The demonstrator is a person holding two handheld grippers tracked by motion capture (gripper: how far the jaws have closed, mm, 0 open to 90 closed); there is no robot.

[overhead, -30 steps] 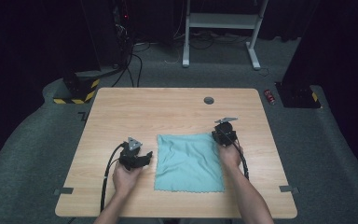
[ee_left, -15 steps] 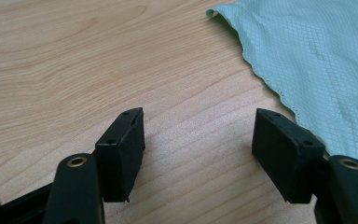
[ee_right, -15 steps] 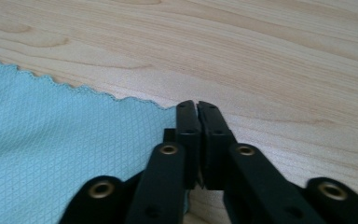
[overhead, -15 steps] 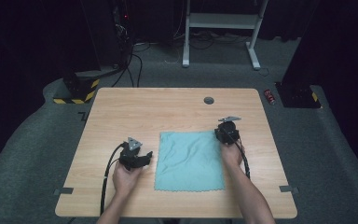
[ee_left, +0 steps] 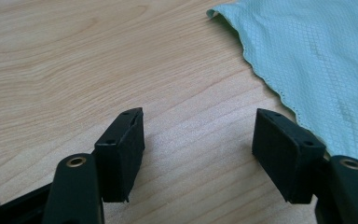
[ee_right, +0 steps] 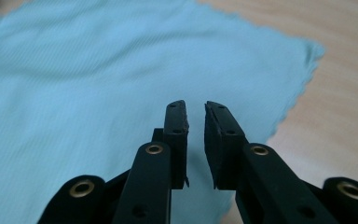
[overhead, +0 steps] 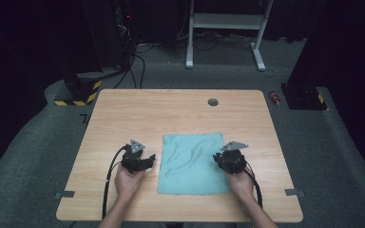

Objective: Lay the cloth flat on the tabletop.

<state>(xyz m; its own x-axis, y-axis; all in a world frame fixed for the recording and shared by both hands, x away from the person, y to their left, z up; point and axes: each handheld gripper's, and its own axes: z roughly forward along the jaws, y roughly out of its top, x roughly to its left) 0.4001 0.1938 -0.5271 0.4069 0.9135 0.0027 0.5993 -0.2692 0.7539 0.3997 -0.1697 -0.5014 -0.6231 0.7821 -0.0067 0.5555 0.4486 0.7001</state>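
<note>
A: Cloth check; what have I got on the table?

B: One pale teal cloth (overhead: 191,162) lying flat on the wooden table (overhead: 171,111), spread open in the near middle; fine woven grid, scalloped hem, a few soft creases; its far right corner (ee_right: 313,49) curls up slightly in the right gripper view.

A: My grippers?

B: Left gripper (overhead: 140,160) sits just left of the cloth, on bare wood; fingers (ee_left: 121,151) wide apart, nothing between them; cloth hem runs close past the right one in the left gripper view. Right gripper (overhead: 228,160) is at the cloth's right edge, over the fabric; its jaws have just been opening and stand a narrow slit apart; nothing between the pads (ee_right: 216,140), cloth lies below them.

A: Room to move?

B: Plenty; bare wood far of the cloth and to both sides; the near hem lies close to the table's near edge, between my two forearms.

A: Anything in the way?

B: Only a small round grommet (overhead: 213,102) near the far edge, well apart from the cloth; off the table, a red can (overhead: 276,99) on the floor at far right, a white frame (overhead: 225,23) and cables (overhead: 133,61) beyond; none of it near my hands.
</note>
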